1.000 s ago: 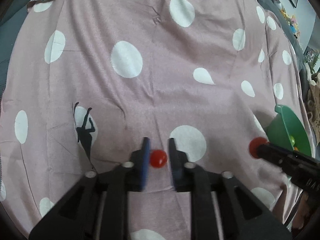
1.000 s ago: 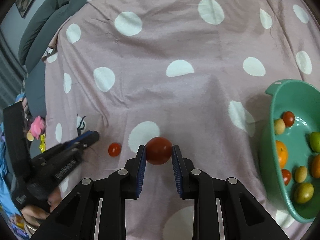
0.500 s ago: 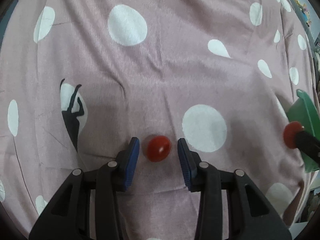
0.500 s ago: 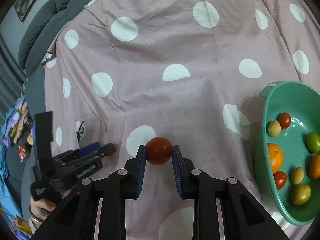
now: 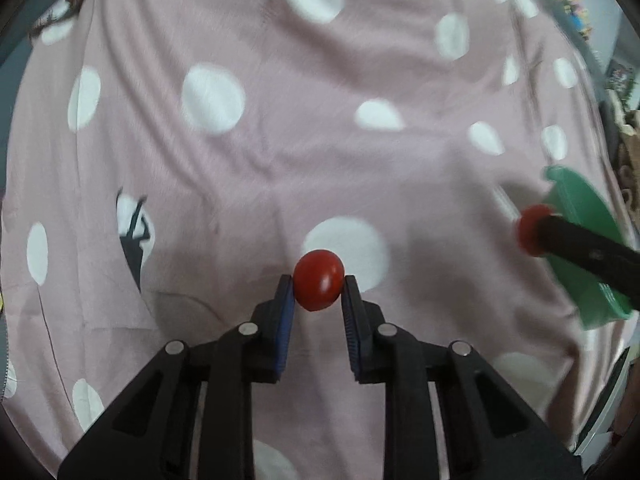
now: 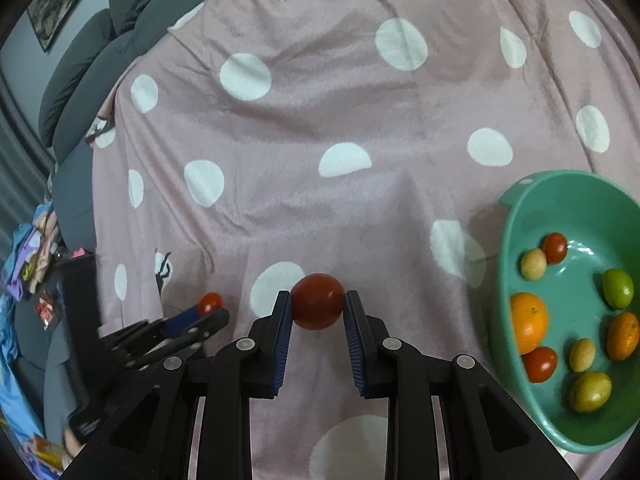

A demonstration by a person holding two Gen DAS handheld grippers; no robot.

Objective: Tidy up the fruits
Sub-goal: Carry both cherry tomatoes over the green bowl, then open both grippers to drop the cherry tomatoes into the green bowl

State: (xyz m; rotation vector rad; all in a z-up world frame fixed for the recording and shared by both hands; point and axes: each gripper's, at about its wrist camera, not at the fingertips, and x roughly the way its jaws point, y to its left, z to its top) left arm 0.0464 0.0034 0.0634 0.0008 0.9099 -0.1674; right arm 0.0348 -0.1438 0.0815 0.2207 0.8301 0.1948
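The small red tomato (image 5: 319,280) is now being pinched between the blue pads of the left gripper (image 5: 318,292) — half a second ago it was still lying loose on the bedspread with the jaws standing clear on either side, so the grab has only just been made. It's being held right at the pad tips, over a white dot of the pink polka-dot bedspread (image 5: 280,152), and whether it's off the cloth yet can't be told from here. The bigger red tomato (image 6: 318,301) is being clamped by the right gripper (image 6: 317,312) exactly as it was a second ago, no change there. So both fruits are being held at once, and what's probably left for these two is the carry over to the green bowl (image 6: 516,216), which is sitting at the right edge of the bedspread. Already lying in it: an orange (image 6: 528,322), a lime (image 6: 618,289), a couple of red tomatoes and some small yellowish fruits. The tip-only grip on the small tomato is looking a bit dicey — it could get squirted out if it's swung fast. As for writing or brands: a faint white marking is showing on the side of the left gripper's body in the right wrist view, but it's too blurred to be read. Nothing else legible.
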